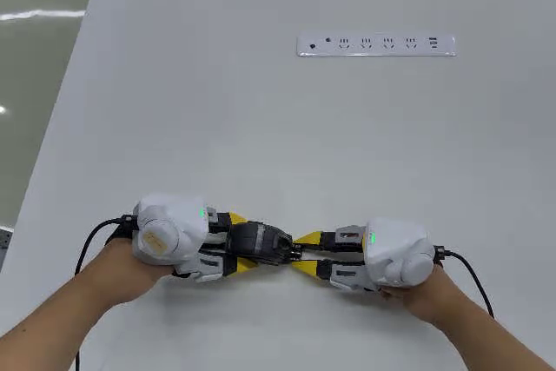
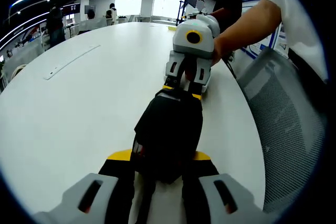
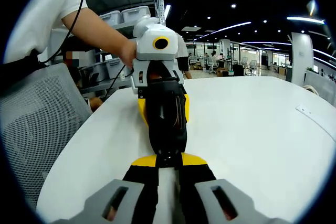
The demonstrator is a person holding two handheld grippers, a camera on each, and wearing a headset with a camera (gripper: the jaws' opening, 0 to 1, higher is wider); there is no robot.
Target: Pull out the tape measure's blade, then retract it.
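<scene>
A black tape measure (image 1: 259,242) lies low over the white table (image 1: 261,110) between two grippers that face each other. My left gripper (image 1: 241,241) is shut on its case, yellow-tipped fingers on either side; the same case (image 2: 168,129) sits between the jaws of my left gripper (image 2: 165,157) in its own view. My right gripper (image 1: 302,253) comes from the right and is shut on the blade tip at the case's mouth. In the right gripper view my right gripper (image 3: 169,162) pinches that small tab, with the tape measure (image 3: 165,114) just beyond. Almost no blade is out.
A white power strip (image 1: 375,45) lies at the far side of the table. The table's left edge (image 1: 61,110) drops to a grey floor. A grey mesh chair (image 2: 283,129) stands close behind the person. People and desks are far off in the room.
</scene>
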